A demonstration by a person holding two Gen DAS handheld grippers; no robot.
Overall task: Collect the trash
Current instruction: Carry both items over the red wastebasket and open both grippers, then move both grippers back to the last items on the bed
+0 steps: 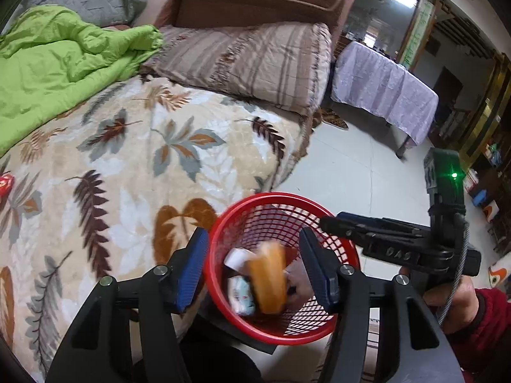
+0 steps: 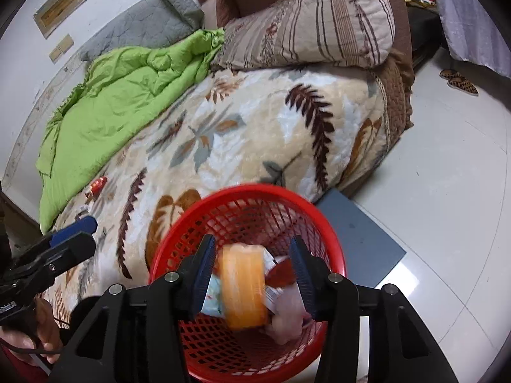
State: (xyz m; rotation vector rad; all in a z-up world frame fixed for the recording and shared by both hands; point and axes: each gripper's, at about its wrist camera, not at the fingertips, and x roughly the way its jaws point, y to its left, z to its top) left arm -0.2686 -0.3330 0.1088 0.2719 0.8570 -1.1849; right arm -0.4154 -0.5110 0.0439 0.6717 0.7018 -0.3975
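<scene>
A: Hovering over the red basket (image 2: 204, 351), the right gripper (image 2: 252, 274) is seen with jaws spread wide, nothing clamped. A blurred orange roll (image 2: 244, 287) is seen between the fingers, clear of both pads, above wrappers (image 2: 210, 296) lying in the basket.

B: Left gripper (image 1: 254, 265)?

A: Also spread wide, nothing held. The same roll (image 1: 270, 282) is seen between its fingers, touching neither. The basket rim (image 1: 255, 198) is ringed just ahead of both tools.

B: Room around?

A: The bed edge (image 2: 388, 121) is met just ahead of the basket; bare floor (image 2: 447, 191) lies to the right. A grey board (image 2: 361, 233) is seen under the basket's right side. One red wrapper (image 2: 95, 188) is left on the blanket (image 2: 242, 134), far left of the right tool.
</scene>
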